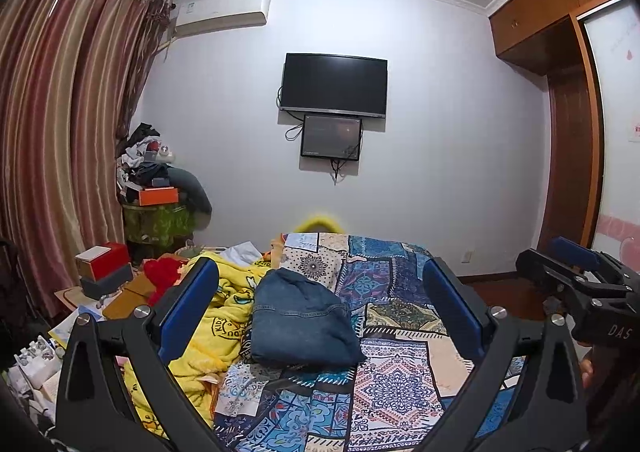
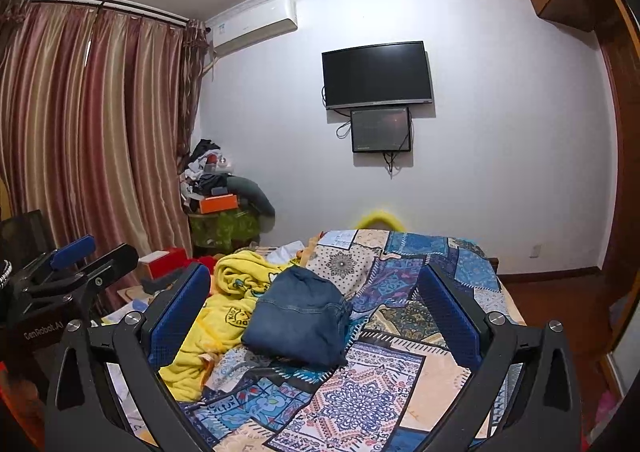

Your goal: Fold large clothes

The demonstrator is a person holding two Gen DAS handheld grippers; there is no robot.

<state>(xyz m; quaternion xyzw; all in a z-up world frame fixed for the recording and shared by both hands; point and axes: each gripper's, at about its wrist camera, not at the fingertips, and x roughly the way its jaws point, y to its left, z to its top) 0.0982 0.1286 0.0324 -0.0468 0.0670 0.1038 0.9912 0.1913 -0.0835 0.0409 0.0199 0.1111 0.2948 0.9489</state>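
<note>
A dark blue denim garment (image 1: 302, 322) lies folded in a compact bundle on the patchwork bedspread (image 1: 400, 380); it also shows in the right wrist view (image 2: 298, 318). My left gripper (image 1: 320, 292) is open and empty, held above the bed with the bundle between and beyond its blue pads. My right gripper (image 2: 314, 292) is open and empty too, at a similar height. Each gripper shows at the edge of the other's view: the right one in the left wrist view (image 1: 580, 272), the left one in the right wrist view (image 2: 76, 264).
A yellow fleece blanket (image 1: 216, 324) lies crumpled on the bed's left side, touching the denim. Boxes and clutter (image 1: 104, 268) crowd the floor at left, by the curtains (image 1: 60, 112). A TV (image 1: 334, 86) hangs on the far wall; a wooden wardrobe (image 1: 576, 132) stands at right.
</note>
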